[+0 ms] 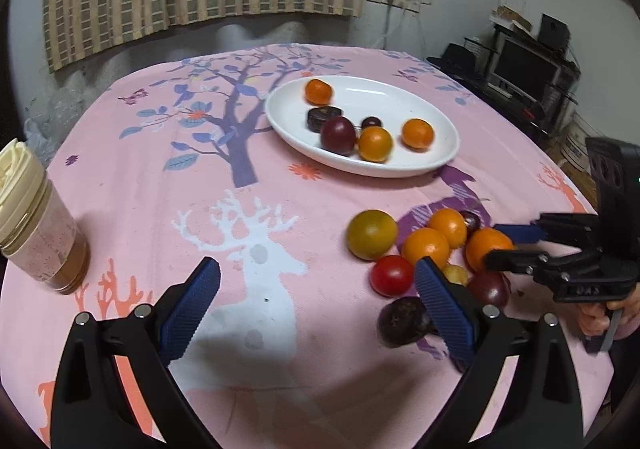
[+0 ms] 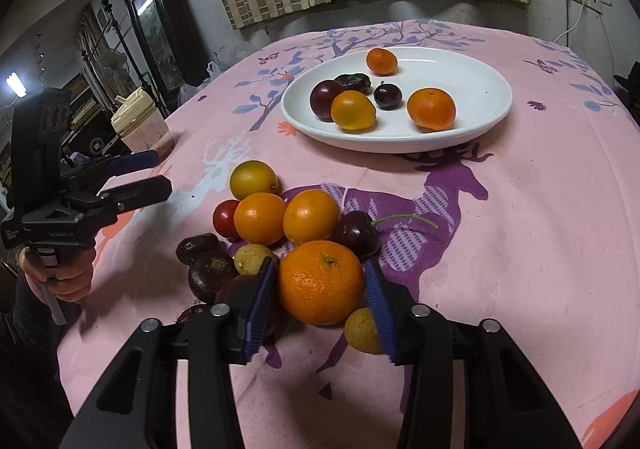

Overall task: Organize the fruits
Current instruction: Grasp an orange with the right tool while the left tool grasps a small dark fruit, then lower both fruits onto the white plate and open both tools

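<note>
The right gripper [image 2: 320, 297] has its blue ribbed fingers [image 2: 262, 299] on either side of the large round orange mandarin [image 2: 320, 281], pads at its skin; whether they press yet I cannot tell. The left gripper [image 1: 316, 301] hangs spread and empty. Judged next: firm the pinch, lift clear of neighbouring fruit, carry beyond the fingertips to the white oval plate [image 2: 480, 81]

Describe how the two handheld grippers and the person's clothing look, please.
Both the left gripper and the right gripper have black angular frames, silver pivot bolts and blue ribbed finger pads. Each has a pistol-style handle. A dark sleeve covers the left forearm.
</note>
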